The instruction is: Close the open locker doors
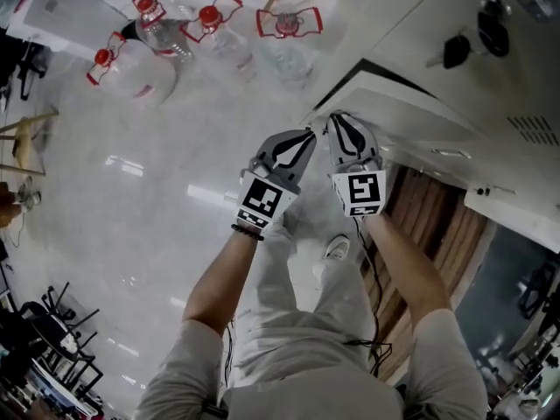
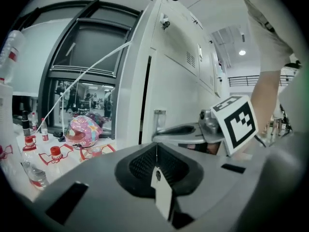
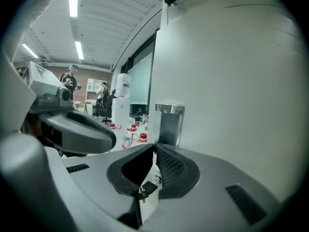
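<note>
Here, left fingers (image 2: pixel 137 167) shut tip to tip, ribbed black pads meeting along one seam, nothing between them. Likewise, right fingers (image 3: pixel 173 167) together at the tips, no object seen between the pads. Directly beyond the right fingertips, a bright metal latch plate (image 3: pixel 169 122) on the free edge of the open locker door (image 3: pixel 231 81); contact with it not determinable. Outward, left gripper (image 2: pixel 156 145) just beside right gripper (image 3: pixel 154 147), both pointed at that same door edge, side by side in the head view with square-marker cubes facing the camera. Door white, with a louvred vent near one end, swung out from the white locker bank (image 1: pixel 437 24); wood-toned surface (image 1: pixel 433 221) visible beneath it in the head view. On the bank, toward the upper right of the head view, black-headed keys (image 1: pixel 457 51) in the locks. Behind the grippers, bare forearms, light trousers and pale shoes of the person. Further out, glossy pale floor (image 1: pixel 131 164) with clear water bottles (image 1: pixel 210 29) bearing red caps and red handles, well apart from the lockers. In the left gripper view, more such bottles, a pink patterned helmet-shaped thing (image 2: pixel 84 132) and a dark-framed window (image 2: pixel 91 47). In the right gripper view, two people (image 3: pixel 70 81) standing far off under strip lights.
</note>
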A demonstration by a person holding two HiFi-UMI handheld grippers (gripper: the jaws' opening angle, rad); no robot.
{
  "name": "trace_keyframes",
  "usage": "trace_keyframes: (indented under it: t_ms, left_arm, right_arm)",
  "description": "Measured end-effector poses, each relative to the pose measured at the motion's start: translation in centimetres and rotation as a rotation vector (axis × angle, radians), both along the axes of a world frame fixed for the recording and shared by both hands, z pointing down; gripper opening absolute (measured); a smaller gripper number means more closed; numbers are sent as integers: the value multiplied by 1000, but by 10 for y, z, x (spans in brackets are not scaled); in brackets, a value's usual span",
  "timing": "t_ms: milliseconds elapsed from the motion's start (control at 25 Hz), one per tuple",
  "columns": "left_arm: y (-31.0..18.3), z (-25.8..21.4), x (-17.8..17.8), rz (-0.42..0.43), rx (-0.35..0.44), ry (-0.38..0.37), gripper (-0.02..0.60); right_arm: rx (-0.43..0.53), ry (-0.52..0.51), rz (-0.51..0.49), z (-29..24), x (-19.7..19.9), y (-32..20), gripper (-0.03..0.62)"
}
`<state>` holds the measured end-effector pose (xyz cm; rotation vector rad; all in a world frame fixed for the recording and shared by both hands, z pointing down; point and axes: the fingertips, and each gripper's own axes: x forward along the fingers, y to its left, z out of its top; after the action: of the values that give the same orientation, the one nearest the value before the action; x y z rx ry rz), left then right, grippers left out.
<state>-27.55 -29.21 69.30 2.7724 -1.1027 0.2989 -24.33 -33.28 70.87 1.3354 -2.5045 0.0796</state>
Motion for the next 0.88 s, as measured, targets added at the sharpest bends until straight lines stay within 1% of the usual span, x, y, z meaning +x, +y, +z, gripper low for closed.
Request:
trace_keyframes:
  t_ms: [120, 240, 440, 600, 720, 800, 880]
  left_arm:
    - [-14, 20, 13, -18, -17, -30, 5]
    - [-33, 35, 22, -54, -15, -71, 5]
    - [-61, 52, 34, -104, -4, -124, 5]
    - [-78, 52, 30, -171, -11, -114, 5]
    - [-78, 52, 30, -176, -9, -101, 5]
    - [-78, 52, 31, -176, -10, -114, 5]
    - [-79, 51, 31, -183, -6, -128, 5]
  right_arm:
    - [14, -2, 46, -1, 4, -15, 34]
    - [24, -6, 75, -2, 5, -25, 31]
    - [50, -3, 85, -1, 6, -31, 31]
    - [78, -3, 74, -3, 6, -32, 31]
    - [65, 9, 75, -2, 6, -30, 31]
    - [56, 1, 80, -3, 9, -29, 29]
    - [43, -22, 87, -5, 16, -25, 11]
